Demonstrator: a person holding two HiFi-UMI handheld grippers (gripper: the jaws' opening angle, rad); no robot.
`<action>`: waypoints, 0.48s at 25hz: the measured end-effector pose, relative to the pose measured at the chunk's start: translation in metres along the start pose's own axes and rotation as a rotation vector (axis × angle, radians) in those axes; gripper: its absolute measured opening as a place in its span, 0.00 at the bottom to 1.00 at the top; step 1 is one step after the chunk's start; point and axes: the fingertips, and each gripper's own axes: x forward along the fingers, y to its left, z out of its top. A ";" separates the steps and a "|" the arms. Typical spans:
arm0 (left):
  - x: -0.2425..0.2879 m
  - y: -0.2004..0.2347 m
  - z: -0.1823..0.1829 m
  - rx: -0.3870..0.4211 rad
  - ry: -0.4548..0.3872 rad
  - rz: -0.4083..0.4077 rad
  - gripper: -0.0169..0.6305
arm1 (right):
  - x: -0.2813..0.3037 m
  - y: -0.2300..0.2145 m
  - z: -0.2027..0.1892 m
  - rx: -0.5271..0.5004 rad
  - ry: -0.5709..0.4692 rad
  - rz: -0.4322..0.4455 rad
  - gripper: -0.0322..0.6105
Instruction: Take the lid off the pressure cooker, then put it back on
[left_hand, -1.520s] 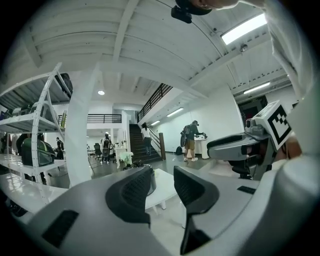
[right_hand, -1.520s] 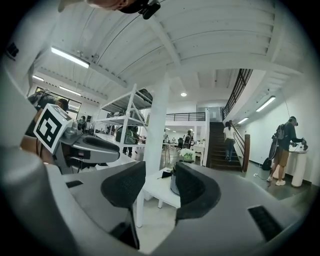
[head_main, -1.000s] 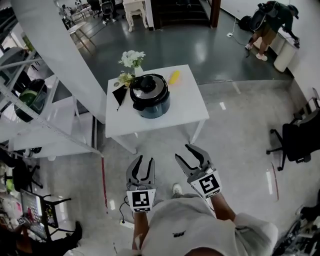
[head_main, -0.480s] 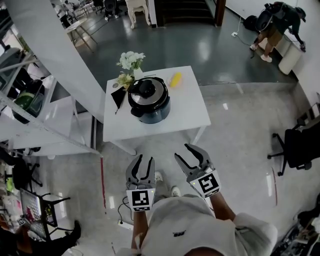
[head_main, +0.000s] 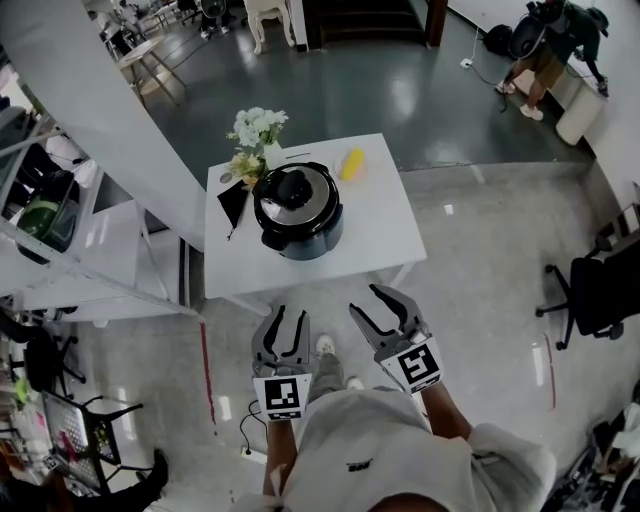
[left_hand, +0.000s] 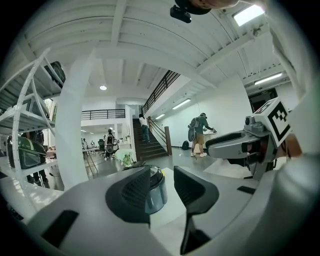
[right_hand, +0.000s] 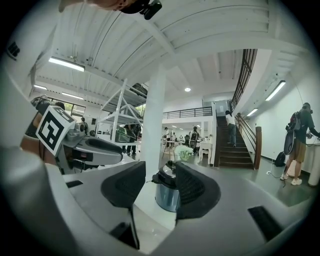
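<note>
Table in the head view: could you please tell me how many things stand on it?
4: the pressure cooker centrally, flowers far left, a yellow thing by the far edge, a dark flat thing left of the cooker. Others may be hidden.

Dark blue-grey pressure cooker, white table

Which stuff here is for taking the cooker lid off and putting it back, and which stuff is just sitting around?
For the job: pressure cooker, its lid, left gripper, right gripper.

Just lying about: white flowers, yellow thing, dark flat thing, all on the white table beside the cooker.
</note>
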 end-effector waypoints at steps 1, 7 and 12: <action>0.006 0.005 0.000 0.000 0.001 -0.003 0.27 | 0.007 -0.002 0.000 0.000 0.003 -0.003 0.35; 0.041 0.036 -0.003 -0.001 0.010 -0.039 0.27 | 0.052 -0.015 0.000 -0.032 0.000 -0.014 0.35; 0.073 0.065 -0.005 -0.007 0.014 -0.073 0.28 | 0.092 -0.022 0.003 -0.021 0.034 -0.042 0.35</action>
